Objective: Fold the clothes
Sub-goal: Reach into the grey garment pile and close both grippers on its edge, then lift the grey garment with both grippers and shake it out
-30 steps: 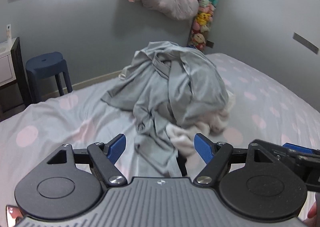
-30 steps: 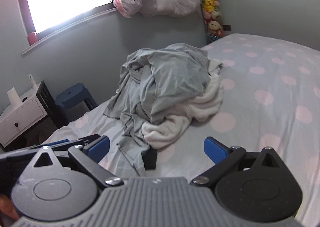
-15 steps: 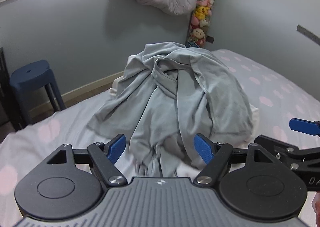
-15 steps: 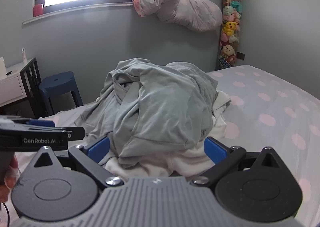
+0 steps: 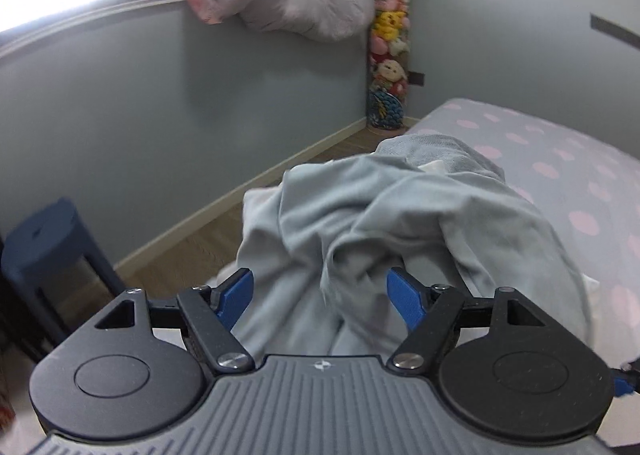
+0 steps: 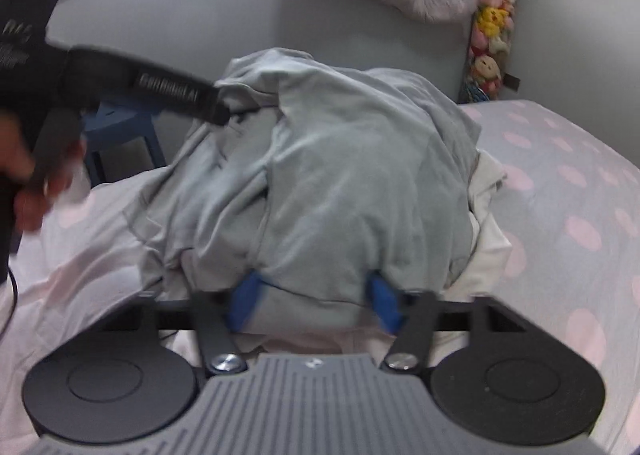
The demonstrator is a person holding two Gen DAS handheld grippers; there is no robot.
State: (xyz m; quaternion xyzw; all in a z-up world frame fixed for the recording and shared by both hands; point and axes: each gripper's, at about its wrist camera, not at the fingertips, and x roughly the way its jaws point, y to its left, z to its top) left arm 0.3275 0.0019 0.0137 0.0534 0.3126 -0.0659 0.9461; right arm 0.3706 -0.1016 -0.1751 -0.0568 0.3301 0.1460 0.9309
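Both grippers' jaws have just been closing into one grey garment (image 6: 360, 175) — it fills both gaps. Left gripper (image 5: 320, 295) stands wide; right gripper (image 6: 312, 301) is narrower, grip unclear. One white garment (image 6: 486, 231) lies beneath the grey.

My left gripper (image 5: 320, 295): angled downward, blue pads (image 5: 236, 295) set wide, jaws just closing a little, grey cloth bunched between them, no pad visibly pressing. In the right wrist view its black body enters from 10 o'clock, my left hand (image 6: 28, 175) around the grip. My right gripper (image 6: 310, 301): angled downward, jaws just closing, cloth between the pads; contact unclear through blur.
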